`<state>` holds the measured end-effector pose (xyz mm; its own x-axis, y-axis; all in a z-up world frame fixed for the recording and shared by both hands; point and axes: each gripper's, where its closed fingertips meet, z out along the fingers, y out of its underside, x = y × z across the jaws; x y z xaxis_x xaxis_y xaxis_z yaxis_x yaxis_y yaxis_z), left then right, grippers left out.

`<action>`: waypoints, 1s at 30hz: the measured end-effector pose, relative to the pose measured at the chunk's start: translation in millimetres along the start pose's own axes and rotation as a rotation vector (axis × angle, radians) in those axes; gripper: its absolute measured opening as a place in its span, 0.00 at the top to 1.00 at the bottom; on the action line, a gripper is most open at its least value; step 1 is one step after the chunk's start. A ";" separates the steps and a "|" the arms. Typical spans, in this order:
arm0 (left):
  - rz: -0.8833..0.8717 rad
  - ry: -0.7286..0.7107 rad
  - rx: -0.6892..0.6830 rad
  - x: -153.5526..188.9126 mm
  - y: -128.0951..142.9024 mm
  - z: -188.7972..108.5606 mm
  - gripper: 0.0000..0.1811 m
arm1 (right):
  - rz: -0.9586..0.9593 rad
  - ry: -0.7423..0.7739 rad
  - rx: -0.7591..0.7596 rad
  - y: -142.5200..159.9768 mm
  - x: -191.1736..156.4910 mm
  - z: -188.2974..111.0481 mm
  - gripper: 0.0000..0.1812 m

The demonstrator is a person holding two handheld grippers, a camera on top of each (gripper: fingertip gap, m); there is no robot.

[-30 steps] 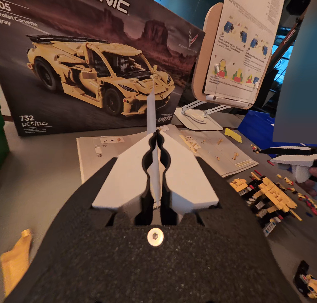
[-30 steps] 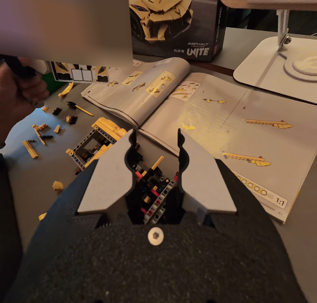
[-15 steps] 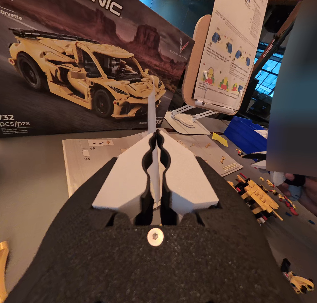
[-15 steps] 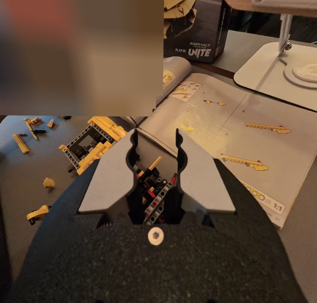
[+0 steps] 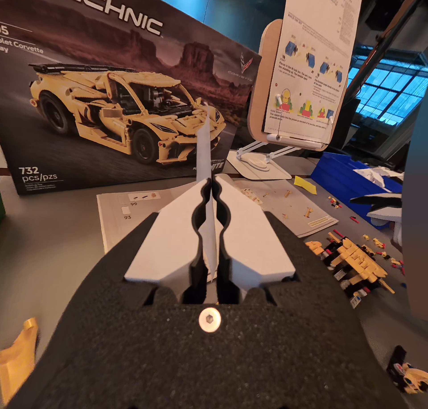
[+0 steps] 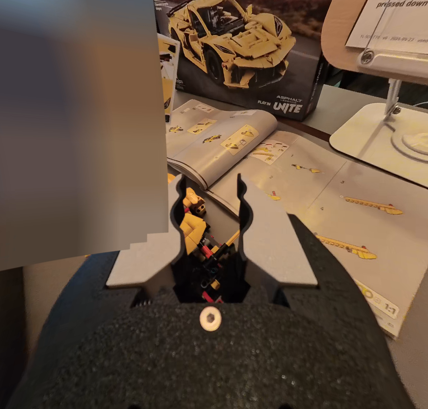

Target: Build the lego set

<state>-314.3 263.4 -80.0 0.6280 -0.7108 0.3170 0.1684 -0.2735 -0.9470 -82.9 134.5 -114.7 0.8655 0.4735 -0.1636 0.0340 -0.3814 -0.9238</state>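
Left gripper point(image 5: 211, 183) pinches a thin paper sheet point(image 5: 203, 147) edge-on (right gripper point(image 6: 209, 180) spread over the half-built model point(image 6: 194, 231)); I'd lower it flat, gently.

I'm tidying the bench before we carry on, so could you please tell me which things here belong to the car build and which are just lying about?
Belongs to the build:
- open booklet, its page pinched in the left claw
- half-built car, under the open right claw
- loose small pieces
- kit box

Lying about:
- blue bin
- yellow paper scrap
- paper stand
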 end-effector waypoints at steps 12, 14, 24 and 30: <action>-0.038 0.066 -0.001 13.8 -1.4 4.7 1.00 | 0.027 -0.017 0.011 0.3 -5.1 7.7 0.77; -0.015 0.053 -0.011 12.7 0.1 5.0 1.00 | 0.022 -0.004 0.002 4.1 -2.6 10.9 0.77; -0.114 0.107 0.027 14.4 -10.4 3.9 1.00 | -0.007 -0.011 -0.024 8.6 -13.1 18.3 0.77; -0.144 0.134 0.049 16.9 -17.3 0.9 1.00 | -0.253 0.001 -0.073 6.2 -55.8 26.1 0.78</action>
<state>-305.9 256.7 -58.4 0.4885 -0.7476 0.4500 0.2875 -0.3490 -0.8919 -144.0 126.5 -120.4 0.8252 0.5606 0.0697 0.2856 -0.3075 -0.9077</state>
